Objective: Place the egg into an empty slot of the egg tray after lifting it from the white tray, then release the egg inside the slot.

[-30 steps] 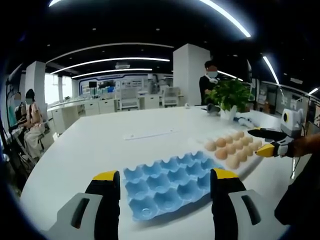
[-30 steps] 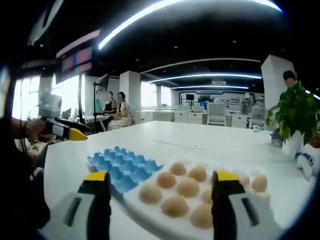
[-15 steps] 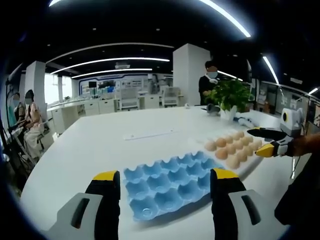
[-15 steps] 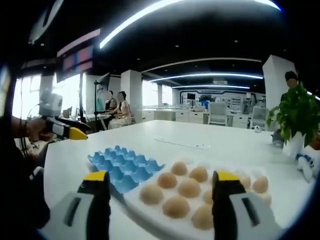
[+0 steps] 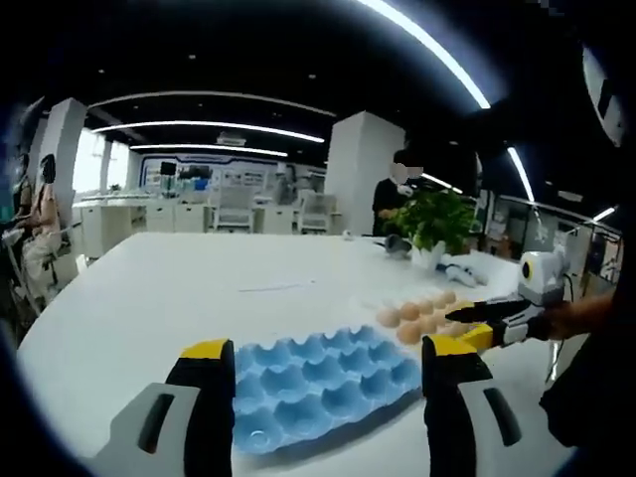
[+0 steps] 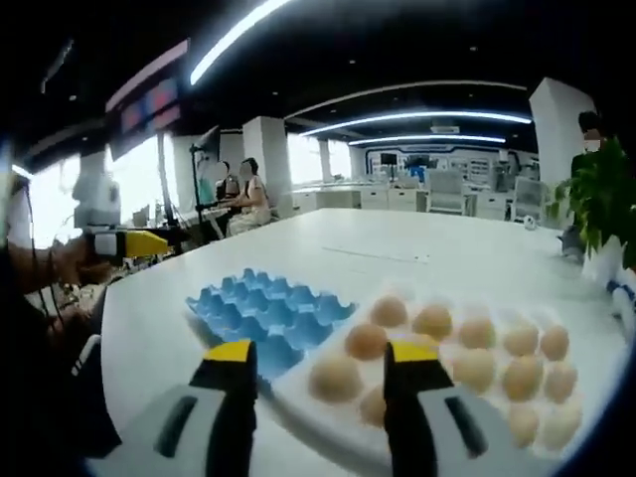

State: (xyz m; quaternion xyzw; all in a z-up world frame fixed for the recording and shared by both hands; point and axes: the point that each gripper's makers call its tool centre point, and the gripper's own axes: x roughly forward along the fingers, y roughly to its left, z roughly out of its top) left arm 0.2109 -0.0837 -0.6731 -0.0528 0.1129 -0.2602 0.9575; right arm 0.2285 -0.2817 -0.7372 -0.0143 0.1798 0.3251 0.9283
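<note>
On the table: table [image 5: 149,298] is a wide white top, its near end carrying two trays side by side, a thin pale strip lying further out on it
Room: open office hall with curved ceiling light strips, white pillars, desks and chairs behind; seated people at the far side, one standing person beside a potted plant [image 5: 437,221] at the far end of the table
Writing: none legible; a screen high on the wall in the right gripper view is too blurred to read
Egg tray: blue egg tray [image 5: 323,383] with every visible slot bare, lying just beside the white tray
White tray: white tray [image 6: 318,412] holds rows of tan eggs
Egg: nearest egg [image 6: 335,378] sits in the front row of the white tray, between the right gripper's jaws and apart from both; not lifted
Right gripper: right gripper [image 6: 318,358] is low over the front edge of the white tray, jaws parted and grasping nothing; in the left gripper view it comes in from the right, held by a hand, its yellow tips over the eggs
Left gripper: left gripper [image 5: 323,353] hangs over the blue tray, jaws wide apart and released, nothing between them but the slots below; in the right gripper view it shows at the far left, off the table edge
</note>
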